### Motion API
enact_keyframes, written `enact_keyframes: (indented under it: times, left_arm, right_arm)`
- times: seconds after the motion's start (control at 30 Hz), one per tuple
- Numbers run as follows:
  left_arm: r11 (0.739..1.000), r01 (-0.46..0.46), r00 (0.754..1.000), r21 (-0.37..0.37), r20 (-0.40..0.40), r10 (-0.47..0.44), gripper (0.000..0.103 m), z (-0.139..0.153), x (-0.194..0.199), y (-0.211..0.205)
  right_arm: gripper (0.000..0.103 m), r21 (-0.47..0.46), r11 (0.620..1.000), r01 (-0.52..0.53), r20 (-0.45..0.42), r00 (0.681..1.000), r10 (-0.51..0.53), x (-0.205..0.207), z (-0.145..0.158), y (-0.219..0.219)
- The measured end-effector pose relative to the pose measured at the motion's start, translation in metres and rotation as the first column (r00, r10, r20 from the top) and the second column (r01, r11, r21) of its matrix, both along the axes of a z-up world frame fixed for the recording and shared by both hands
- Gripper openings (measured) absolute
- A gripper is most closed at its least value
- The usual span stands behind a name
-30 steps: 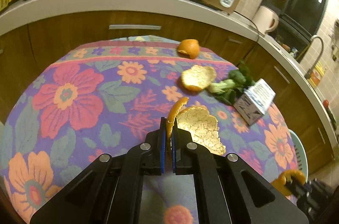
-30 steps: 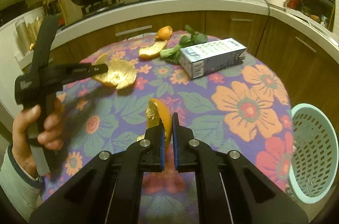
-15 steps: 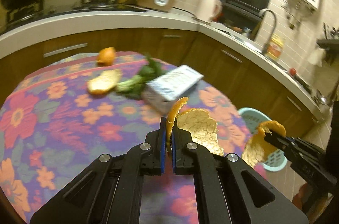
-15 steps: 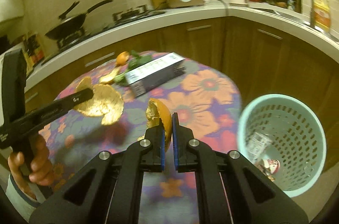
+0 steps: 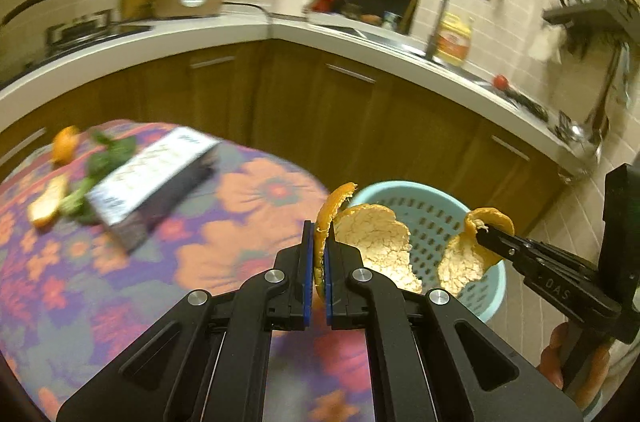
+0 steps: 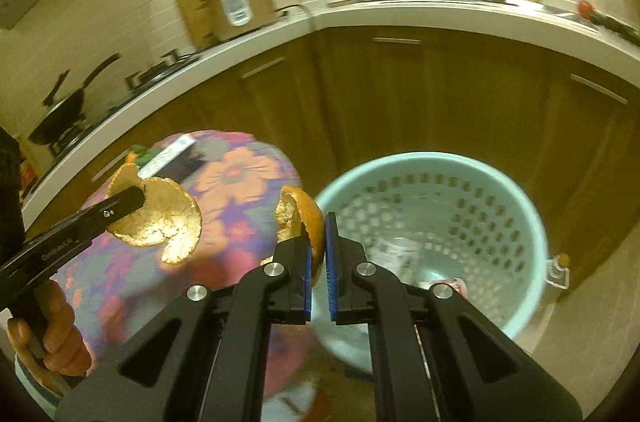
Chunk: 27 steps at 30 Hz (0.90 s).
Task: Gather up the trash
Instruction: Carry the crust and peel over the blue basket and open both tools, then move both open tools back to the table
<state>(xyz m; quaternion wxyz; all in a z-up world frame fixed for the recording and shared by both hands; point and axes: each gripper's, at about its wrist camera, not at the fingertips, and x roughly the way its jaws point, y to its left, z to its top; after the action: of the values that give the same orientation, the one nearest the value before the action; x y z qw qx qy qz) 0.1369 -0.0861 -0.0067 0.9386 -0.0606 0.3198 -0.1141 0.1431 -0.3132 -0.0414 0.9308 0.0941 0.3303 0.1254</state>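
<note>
My left gripper (image 5: 319, 226) is shut on a large piece of orange peel (image 5: 372, 242), held just short of the pale blue perforated bin (image 5: 432, 218). From the right wrist view that same gripper (image 6: 138, 198) and its peel (image 6: 160, 222) hang over the flowered table at left. The right gripper (image 6: 318, 218) is shut on a smaller orange peel (image 6: 302, 212) at the near-left rim of the bin (image 6: 440, 222), which holds some wrappers at its bottom. Seen from the left wrist, the right gripper (image 5: 482, 228) and its peel (image 5: 464, 258) are over the bin.
On the flowered tablecloth (image 5: 248, 222) lie a carton (image 5: 152, 178), green vegetable scraps (image 5: 100, 158), another peel (image 5: 46, 208) and an orange piece (image 5: 64, 144). Wooden cabinets (image 6: 440, 94) and a white counter stand behind the bin. A small bottle (image 6: 560, 268) stands on the floor by the bin.
Both grippers have swung right from over the table toward the bin, each still holding its peel. The bin has grown much larger in both views.
</note>
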Motion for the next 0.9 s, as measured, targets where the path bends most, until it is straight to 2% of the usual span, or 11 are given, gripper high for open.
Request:
enact_keyframes:
  times: [0.17, 0.4, 0.47, 0.53, 0.6, 0.63, 0.7, 0.73, 0.77, 0.83, 0.9]
  left_arm:
    - [0.997, 0.079, 0.997, 0.027, -0.027, -0.078, 0.002, -0.01, 0.021, -0.049]
    - [0.988, 0.134, 0.988, 0.075, -0.086, -0.128, 0.002, -0.031, 0.043, -0.093]
    - [0.986, 0.147, 0.985, 0.084, -0.105, -0.138, 0.004, -0.035, 0.048, -0.097]
    - [0.985, 0.153, 0.983, 0.084, -0.119, -0.142, 0.012, -0.038, 0.051, -0.098]
    - [0.984, 0.16, 0.98, 0.082, -0.133, -0.148, 0.022, -0.039, 0.052, -0.097]
    - [0.983, 0.159, 0.981, 0.089, -0.129, -0.147, 0.024, -0.04, 0.052, -0.096]
    - [0.982, 0.158, 0.981, 0.103, -0.134, -0.144, 0.027, -0.042, 0.051, -0.095]
    - [0.982, 0.163, 0.979, 0.094, -0.139, -0.149, 0.031, -0.043, 0.051, -0.094]
    - [0.983, 0.164, 0.979, 0.088, -0.139, -0.151, 0.033, -0.043, 0.051, -0.093]
    - [0.984, 0.161, 0.98, 0.08, -0.132, -0.15, 0.042, -0.042, 0.049, -0.091]
    - [0.982, 0.175, 0.978, 0.069, -0.123, -0.166, 0.042, -0.039, 0.047, -0.09]
  right_arm:
    - [0.004, -0.004, 0.998, 0.062, -0.059, 0.996, -0.062, 0.009, -0.019, -0.03]
    - [0.004, -0.022, 0.993, 0.12, -0.151, 0.981, -0.122, 0.026, -0.046, -0.053]
    - [0.005, -0.01, 0.991, 0.133, -0.179, 0.975, -0.133, 0.03, -0.053, -0.058]
    - [0.005, 0.0, 0.991, 0.135, -0.202, 0.97, -0.132, 0.033, -0.057, -0.059]
    - [0.011, 0.002, 0.991, 0.133, -0.232, 0.964, -0.129, 0.037, -0.064, -0.06]
    - [0.013, 0.005, 0.991, 0.133, -0.239, 0.963, -0.128, 0.036, -0.065, -0.061]
    - [0.029, 0.009, 0.991, 0.136, -0.241, 0.962, -0.13, 0.035, -0.067, -0.063]
    - [0.033, 0.008, 0.99, 0.141, -0.239, 0.961, -0.135, 0.033, -0.068, -0.063]
    - [0.043, 0.006, 0.989, 0.147, -0.237, 0.961, -0.141, 0.032, -0.068, -0.064]
    - [0.046, 0.008, 0.989, 0.148, -0.23, 0.963, -0.142, 0.029, -0.066, -0.063]
    - [0.046, 0.018, 0.989, 0.147, -0.226, 0.964, -0.139, 0.027, -0.063, -0.063]
